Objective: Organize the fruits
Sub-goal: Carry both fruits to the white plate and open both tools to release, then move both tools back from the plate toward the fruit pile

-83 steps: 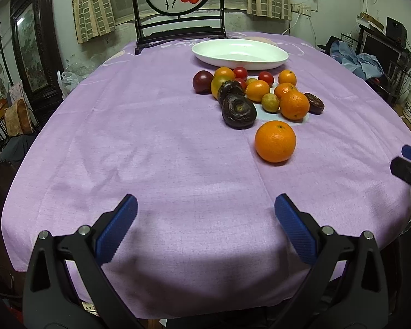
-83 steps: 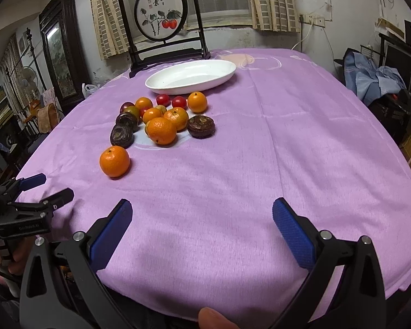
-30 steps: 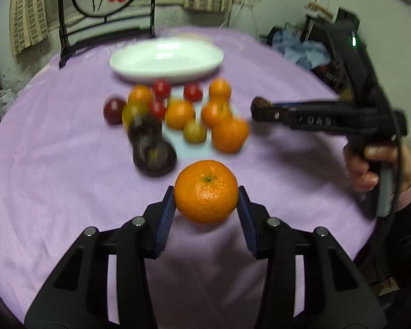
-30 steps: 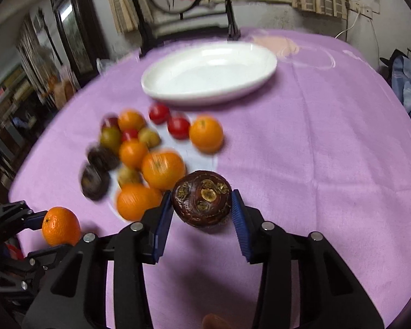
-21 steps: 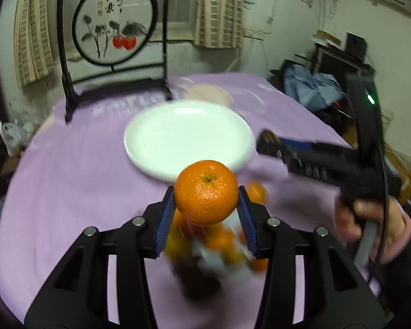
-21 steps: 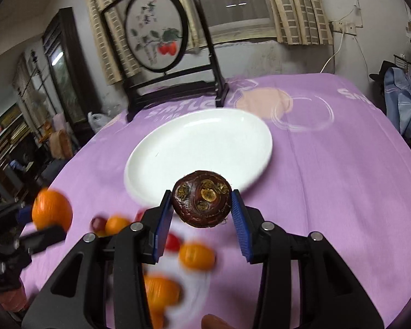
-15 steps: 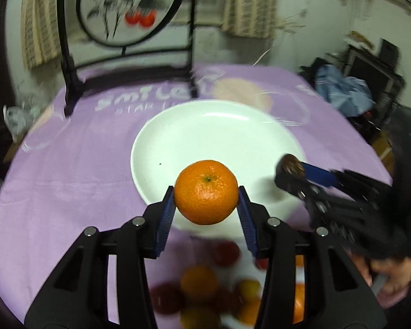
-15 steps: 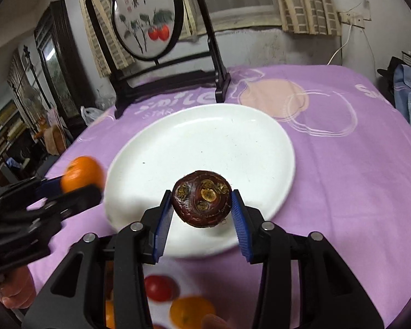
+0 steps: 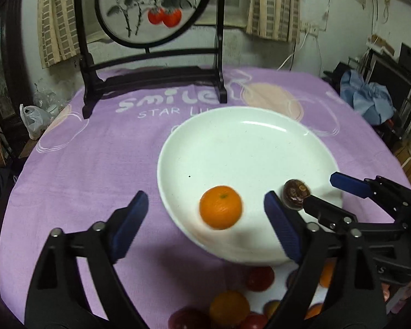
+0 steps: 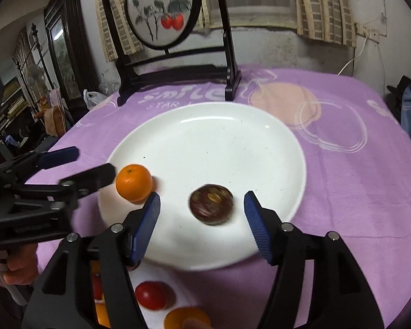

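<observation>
A white plate (image 9: 249,142) (image 10: 213,137) lies on the purple tablecloth. An orange (image 9: 220,207) (image 10: 134,182) lies on the plate's near left part, blurred. A dark brown mangosteen (image 10: 211,204) (image 9: 296,193) lies on the plate's near part. My left gripper (image 9: 205,219) is open and empty, its jaws wide on either side of the orange. My right gripper (image 10: 202,219) is open and empty, its jaws on either side of the mangosteen. Each gripper shows in the other's view.
Several loose fruits lie on the cloth in front of the plate: a red tomato (image 10: 154,294), oranges (image 9: 228,307) and others, partly hidden by the grippers. A dark wooden screen stand (image 9: 153,76) stands behind the plate. Furniture and clutter surround the table.
Both grippers have opened over the plate. The orange has left the left gripper and the mangosteen has left the right gripper; both now lie on the plate.
</observation>
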Demonstrator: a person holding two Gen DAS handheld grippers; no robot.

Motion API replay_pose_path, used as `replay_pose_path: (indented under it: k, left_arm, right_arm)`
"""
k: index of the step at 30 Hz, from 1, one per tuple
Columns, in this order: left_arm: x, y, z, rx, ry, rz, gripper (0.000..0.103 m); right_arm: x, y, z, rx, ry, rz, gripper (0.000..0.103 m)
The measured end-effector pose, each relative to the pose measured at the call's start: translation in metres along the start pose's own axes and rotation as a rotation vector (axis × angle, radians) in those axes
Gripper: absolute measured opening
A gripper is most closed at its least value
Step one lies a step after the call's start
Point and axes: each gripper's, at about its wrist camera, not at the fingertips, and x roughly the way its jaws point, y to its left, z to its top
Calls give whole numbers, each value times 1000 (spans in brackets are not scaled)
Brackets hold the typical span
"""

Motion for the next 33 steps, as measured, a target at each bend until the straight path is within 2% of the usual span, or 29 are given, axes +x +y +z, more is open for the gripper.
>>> replay_pose_path:
  k: [6, 8, 12, 14, 17, 22, 26, 33]
  left_arm:
    - [-56, 2, -37, 86, -90, 38, 97]
    - [-71, 7, -56, 90, -98, 27, 97]
    - [-93, 17, -89, 82, -77, -50, 97]
    - [-99, 23, -110, 66, -63, -111, 97]
    - [-100, 24, -135, 62, -10, -145, 97]
    - [-105, 15, -150, 102, 21, -231, 97]
    - [-104, 15, -155, 98, 49, -262, 97]
    - [-96, 3, -165, 146, 108, -262, 95]
  right_arm:
    - [-45, 24, -26, -44, -34, 34, 64]
    - [-58, 33, -37, -67, -40, 50, 64]
    - [-84, 51, -64, -166, -30, 65, 64]
    - [-91, 50, -78, -156, -11, 90, 64]
    - [-89, 45, -95, -107, 80, 188, 64]
    - [-89, 52, -113, -109, 135, 228, 64]
    - [-83, 51, -121, -89, 194, 214, 64]
    - [-78, 53, -127, -101, 215, 218, 63]
